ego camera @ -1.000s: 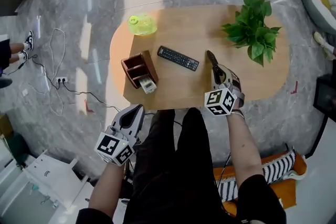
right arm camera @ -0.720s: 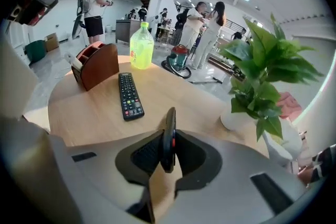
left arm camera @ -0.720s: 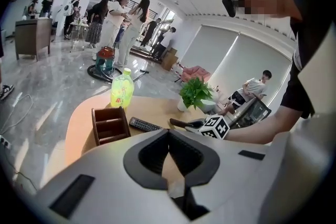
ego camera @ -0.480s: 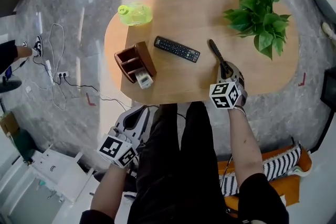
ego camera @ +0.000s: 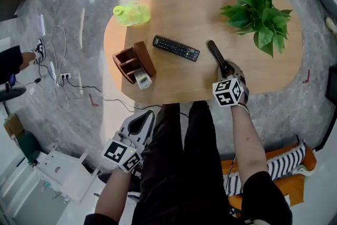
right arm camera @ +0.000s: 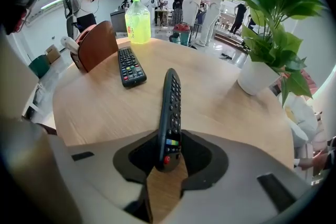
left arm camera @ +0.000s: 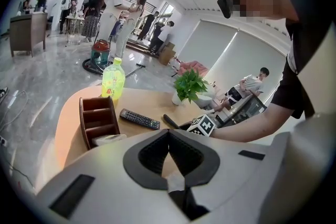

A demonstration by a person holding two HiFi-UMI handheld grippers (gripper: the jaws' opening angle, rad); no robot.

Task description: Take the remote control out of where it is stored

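Remote control (right arm camera: 170,107), slim and black, lay flat on the wooden table (ego camera: 174,13), well apart from the brown holder (ego camera: 134,62). Its near end sat between the right gripper's (ego camera: 225,68) jaws, which had just been opening, pads off it. Left gripper (ego camera: 141,119) was closed and empty, short of the table.

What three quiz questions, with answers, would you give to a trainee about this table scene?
1. True or false: the brown holder is empty.
2. How many black remote controls are out of the holder?
3. Fill in: the slim black remote control lies between the jaws of the ___ gripper.
Key: 1. false, a white remote control sticks out of it. 2. two: the wide black remote control and the slim one. 3. right; the right gripper has just been opening its jaws around it.
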